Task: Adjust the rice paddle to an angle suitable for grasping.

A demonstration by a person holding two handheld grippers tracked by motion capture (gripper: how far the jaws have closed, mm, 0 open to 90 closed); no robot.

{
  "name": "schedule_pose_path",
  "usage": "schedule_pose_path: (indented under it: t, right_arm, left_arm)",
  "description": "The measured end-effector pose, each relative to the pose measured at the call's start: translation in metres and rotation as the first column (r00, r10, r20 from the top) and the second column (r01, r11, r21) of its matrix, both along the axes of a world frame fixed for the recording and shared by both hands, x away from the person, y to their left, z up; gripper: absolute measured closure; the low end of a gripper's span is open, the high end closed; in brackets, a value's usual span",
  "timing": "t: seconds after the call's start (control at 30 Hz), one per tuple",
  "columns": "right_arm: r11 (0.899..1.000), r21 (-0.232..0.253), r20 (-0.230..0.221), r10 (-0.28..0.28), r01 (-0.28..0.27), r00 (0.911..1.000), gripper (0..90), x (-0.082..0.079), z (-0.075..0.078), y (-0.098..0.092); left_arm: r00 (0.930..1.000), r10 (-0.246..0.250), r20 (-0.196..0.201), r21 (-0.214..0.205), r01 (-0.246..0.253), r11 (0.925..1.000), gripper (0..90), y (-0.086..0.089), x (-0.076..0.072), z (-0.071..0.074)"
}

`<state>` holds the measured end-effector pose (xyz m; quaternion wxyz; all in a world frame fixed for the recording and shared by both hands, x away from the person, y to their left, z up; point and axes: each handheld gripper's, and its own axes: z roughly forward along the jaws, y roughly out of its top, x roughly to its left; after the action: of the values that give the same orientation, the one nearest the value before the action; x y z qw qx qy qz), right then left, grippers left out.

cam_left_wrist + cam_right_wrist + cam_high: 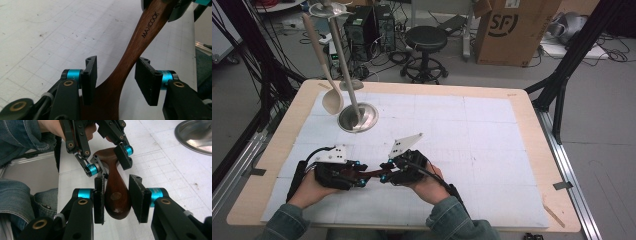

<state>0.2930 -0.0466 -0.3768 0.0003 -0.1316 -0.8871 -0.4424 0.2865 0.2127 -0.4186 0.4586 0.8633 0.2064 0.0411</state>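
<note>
A dark wooden utensil (372, 173) marked MAXCOOK spans the gap between my two grippers just above the white mat. In the right gripper view my right gripper (117, 197) is shut on the rounded end of its handle (113, 177), both pads against the wood. My left gripper (117, 75) stands open around the neck of the utensil (147, 30), where the wood widens; a gap shows beside one pad. The utensil's head is hidden below the left jaws. The left gripper (111, 161) faces the right one closely. Both are at the table's front (361, 174).
A steel stand with a round base (357, 117) rises at the back left, and a beige spoon (332, 100) hangs from it. The white gridded mat (472, 130) covers the wooden table. A stool (426, 40) and a cardboard box (512, 30) stand beyond the far edge.
</note>
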Motion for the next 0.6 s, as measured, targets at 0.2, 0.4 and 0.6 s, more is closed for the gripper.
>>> schedule_pose_path:
  t: [0.2, 0.4, 0.6]
  right_arm:
    - [1.000, 0.017, -0.021, -0.001, 0.002, 0.9998, 66.7, 0.0024, -0.0003, -0.0011]
    - [0.999, 0.033, -0.047, -0.010, 0.012, 0.9988, 66.3, 0.0041, -0.0009, -0.0019]
    - [0.998, 0.051, -0.061, -0.019, 0.022, 0.9979, 65.4, 0.0058, -0.0010, -0.0028]
  left_arm:
    - [0.9999, -0.014, 0.008, 0.000, 0.014, 0.9999, 57.5, -0.0002, -0.0013, 0.0009]
    - [0.9997, -0.021, 0.011, -0.001, 0.021, 0.9998, 59.8, -0.0003, -0.0021, 0.0016]
    - [0.9991, -0.040, 0.015, -0.004, 0.040, 0.9992, 63.0, 0.0001, -0.0028, 0.0026]
